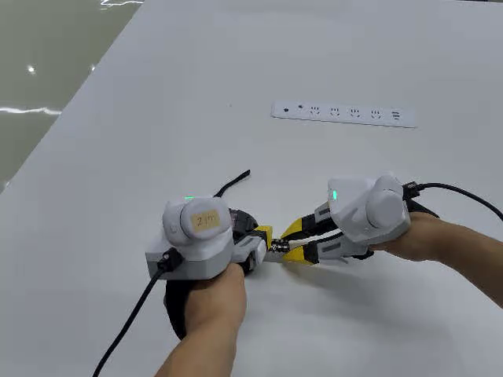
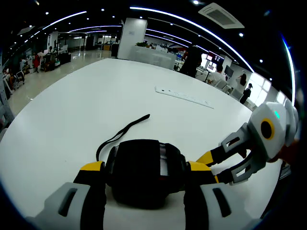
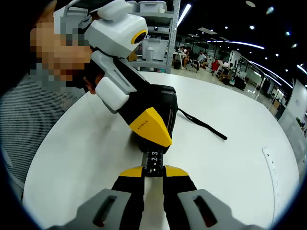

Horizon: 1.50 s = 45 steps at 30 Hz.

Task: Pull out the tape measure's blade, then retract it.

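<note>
Two grippers meet low over the white worktop [image 1: 157, 118] in the head view: my left gripper [image 1: 263, 238] points rightward, my right gripper [image 1: 292, 241] points leftward, and their tips are nearly touching. In the left gripper view my fingers [image 2: 91, 167] are narrow, clamping the black tape measure [image 2: 141, 172]. In the right gripper view my fingers [image 3: 132, 172] pinch the blade [image 3: 154, 158], which reads "23".

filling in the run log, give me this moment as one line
left tool: shut on tape measure | right tool: shut on blade | blade: short stretch out | tape measure: on table
</note>
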### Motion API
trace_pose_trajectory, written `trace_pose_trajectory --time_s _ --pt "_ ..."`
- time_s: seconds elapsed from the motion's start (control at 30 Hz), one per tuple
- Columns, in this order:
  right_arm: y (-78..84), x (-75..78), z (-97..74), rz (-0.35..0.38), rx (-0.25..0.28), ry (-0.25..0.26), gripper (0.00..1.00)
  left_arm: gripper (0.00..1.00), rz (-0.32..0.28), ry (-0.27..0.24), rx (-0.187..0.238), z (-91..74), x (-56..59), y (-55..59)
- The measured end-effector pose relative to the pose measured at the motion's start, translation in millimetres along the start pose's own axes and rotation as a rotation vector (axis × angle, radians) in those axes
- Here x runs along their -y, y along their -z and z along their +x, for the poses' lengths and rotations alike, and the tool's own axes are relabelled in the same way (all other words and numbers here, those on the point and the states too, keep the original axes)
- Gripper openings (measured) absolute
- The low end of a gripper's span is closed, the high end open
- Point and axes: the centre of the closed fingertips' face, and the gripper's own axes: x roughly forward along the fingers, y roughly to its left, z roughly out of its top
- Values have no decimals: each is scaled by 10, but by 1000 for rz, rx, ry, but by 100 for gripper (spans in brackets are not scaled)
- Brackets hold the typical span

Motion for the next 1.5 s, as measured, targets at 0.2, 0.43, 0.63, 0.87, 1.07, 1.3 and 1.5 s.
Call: trace_pose_trajectory --time_s 0.2,0.43,0.63,0.87,1.07,1.3,1.5 --pt "-25 6 43 0 4 -1 13 62 -2 1 0 4 -7 -3" --pt "-40 19 79 1 6 0 13 62 -9 3 1 4 -7 -7" --pt "-75 9 98 5 9 0 13 62 -11 4 1 -5 4 -5" --pt "-92 4 121 8 10 3 14 62 -13 6 0 -9 5 -1" --pt "-121 -3 157 13 9 8 14 62 -10 7 -3 -9 4 1" --pt "-115 17 184 26 8 14 14 63 -15 6 -1 -11 -2 -2" --pt "-93 7 209 46 -2 20 15 63 -3 5 -2 7 9 6"
